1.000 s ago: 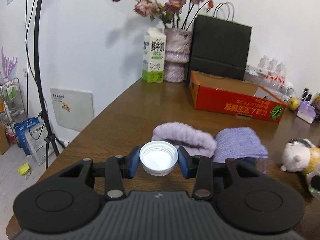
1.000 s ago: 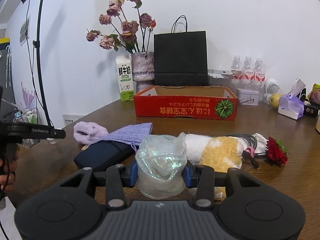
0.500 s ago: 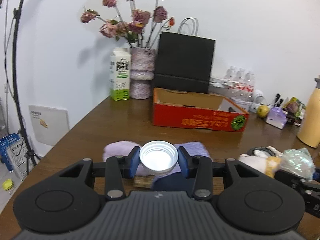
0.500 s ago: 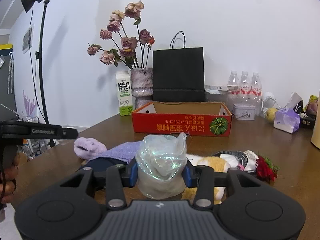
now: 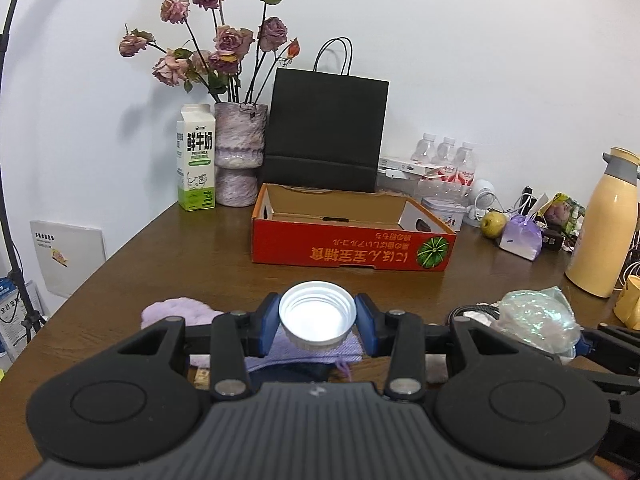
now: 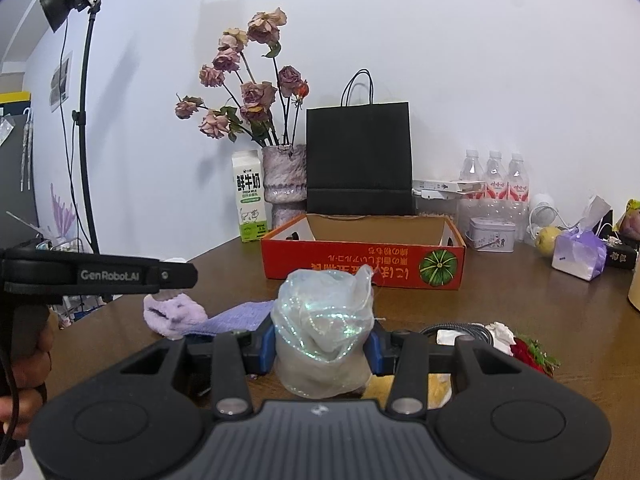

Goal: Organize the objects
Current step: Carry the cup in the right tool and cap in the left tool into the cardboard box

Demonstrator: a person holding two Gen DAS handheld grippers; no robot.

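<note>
Left gripper (image 5: 317, 317) clamps a white cap (image 5: 317, 316), right gripper (image 6: 322, 340) clamps a shiny bag (image 6: 324, 328); the red box (image 5: 352, 250) looks empty, clutter remains.

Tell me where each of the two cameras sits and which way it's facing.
Left wrist: sits on the left tool, shut on a white cap, facing the red box; right tool's edge shows.
Right wrist: sits on the right tool, shut on an iridescent bag, facing the same box; the person's hand holds the left tool.
Shared: box, black bag, milk carton.
</note>
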